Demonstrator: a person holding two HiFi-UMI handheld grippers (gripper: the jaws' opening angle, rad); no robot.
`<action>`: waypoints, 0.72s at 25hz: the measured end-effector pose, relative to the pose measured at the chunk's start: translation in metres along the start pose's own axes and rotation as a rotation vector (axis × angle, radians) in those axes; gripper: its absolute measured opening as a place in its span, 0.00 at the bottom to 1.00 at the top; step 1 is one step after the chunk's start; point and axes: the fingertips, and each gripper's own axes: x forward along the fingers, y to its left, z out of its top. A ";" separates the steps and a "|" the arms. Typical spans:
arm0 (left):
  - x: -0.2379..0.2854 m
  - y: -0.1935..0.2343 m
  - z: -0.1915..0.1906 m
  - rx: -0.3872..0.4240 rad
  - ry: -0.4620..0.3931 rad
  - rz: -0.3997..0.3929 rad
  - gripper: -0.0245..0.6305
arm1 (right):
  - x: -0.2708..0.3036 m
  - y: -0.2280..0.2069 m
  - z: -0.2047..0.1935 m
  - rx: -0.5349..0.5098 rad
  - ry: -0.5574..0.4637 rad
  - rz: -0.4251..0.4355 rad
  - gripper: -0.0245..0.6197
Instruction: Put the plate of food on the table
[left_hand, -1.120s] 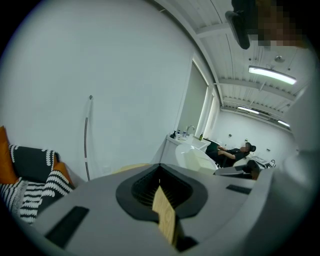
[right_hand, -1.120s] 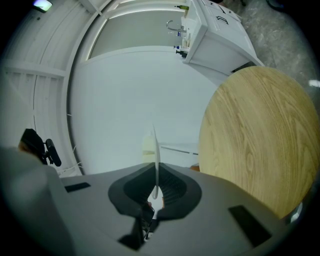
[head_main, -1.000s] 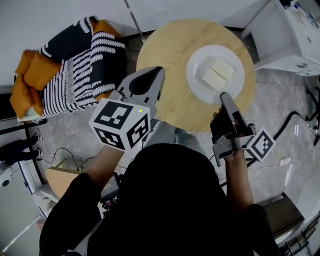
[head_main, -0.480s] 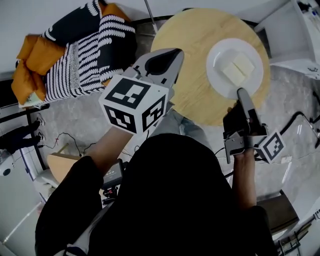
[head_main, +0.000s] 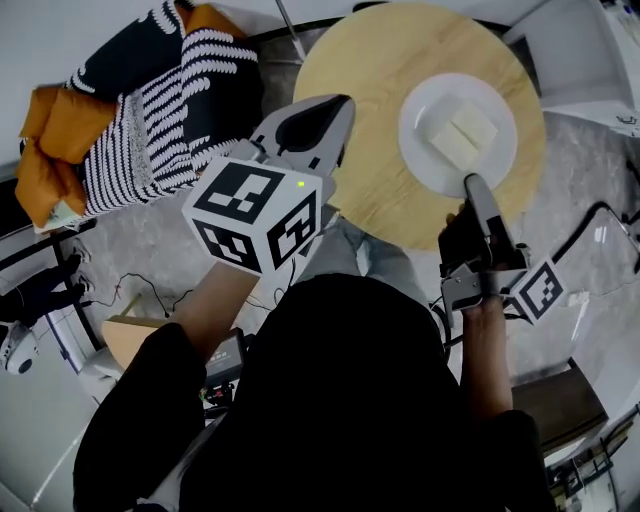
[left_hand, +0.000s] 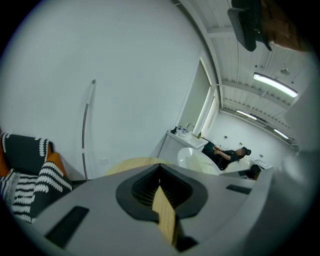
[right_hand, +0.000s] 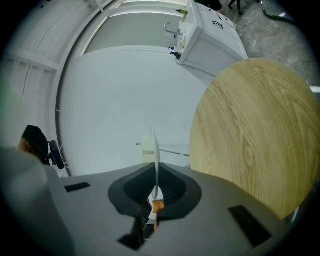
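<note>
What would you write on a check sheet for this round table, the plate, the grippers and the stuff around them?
Surface: round wooden table, holding only the plate.
Job's things: white plate with two pale food blocks, over the table; cannot tell whether it rests on it.
Clutter: nothing seen.
Grippers: right gripper shut on the plate's near rim; left gripper shut, empty, held by the table's left edge.
Cables: thin wire on the floor at left; black cable at right.
Surroundings: striped blanket, orange cushion, white cabinet.
</note>
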 end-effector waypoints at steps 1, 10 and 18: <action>0.001 0.001 -0.002 -0.005 0.006 0.001 0.05 | 0.000 -0.002 0.000 -0.001 -0.001 -0.006 0.07; 0.017 0.009 -0.022 -0.040 0.049 0.026 0.05 | -0.008 -0.027 0.003 0.016 -0.009 -0.055 0.07; 0.031 0.005 -0.041 -0.072 0.079 0.021 0.05 | -0.016 -0.048 0.001 0.038 -0.013 -0.091 0.07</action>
